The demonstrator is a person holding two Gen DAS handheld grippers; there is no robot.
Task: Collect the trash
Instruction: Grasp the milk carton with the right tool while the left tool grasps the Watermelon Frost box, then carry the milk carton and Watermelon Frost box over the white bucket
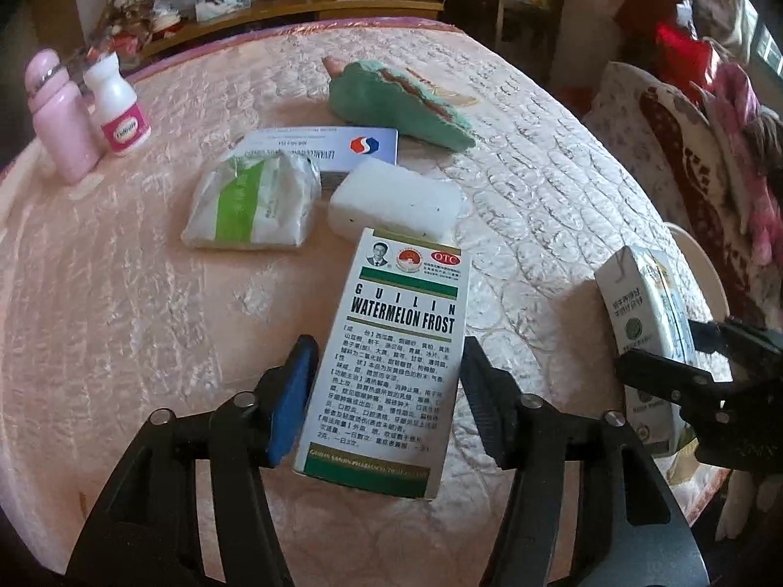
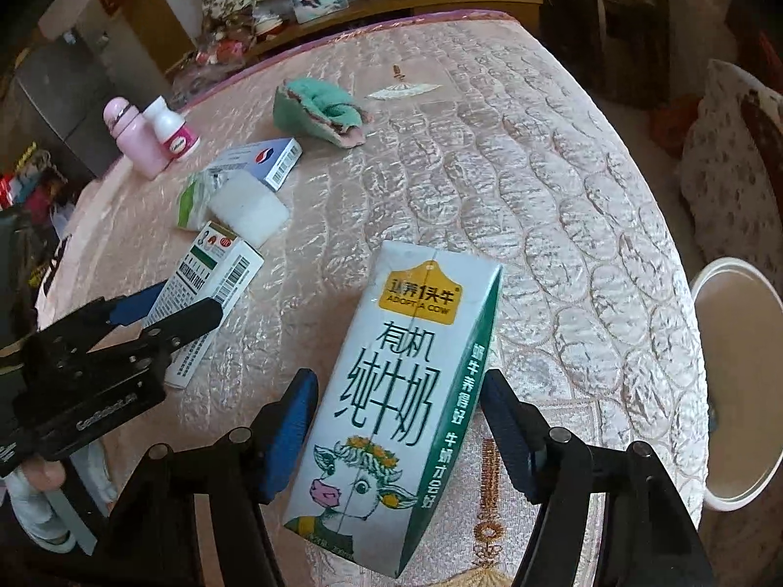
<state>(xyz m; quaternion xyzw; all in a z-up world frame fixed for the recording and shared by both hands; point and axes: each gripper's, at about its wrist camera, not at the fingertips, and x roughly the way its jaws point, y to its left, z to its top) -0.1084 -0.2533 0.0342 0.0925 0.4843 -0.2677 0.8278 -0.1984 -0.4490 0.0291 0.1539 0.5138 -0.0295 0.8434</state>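
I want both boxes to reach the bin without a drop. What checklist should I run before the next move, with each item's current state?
1. Watermelon Frost box centred between left gripper jaws: ok.
2. Left jaws pressing on the box: not ok, gaps show on both sides.
3. Milk carton between right gripper jaws: ok.
4. Right jaws gripping the carton: cannot tell, pads sit close but contact is unclear.
5. White bin open, beside the bed on the right: ok.
6. The two grippers apart from each other: ok.
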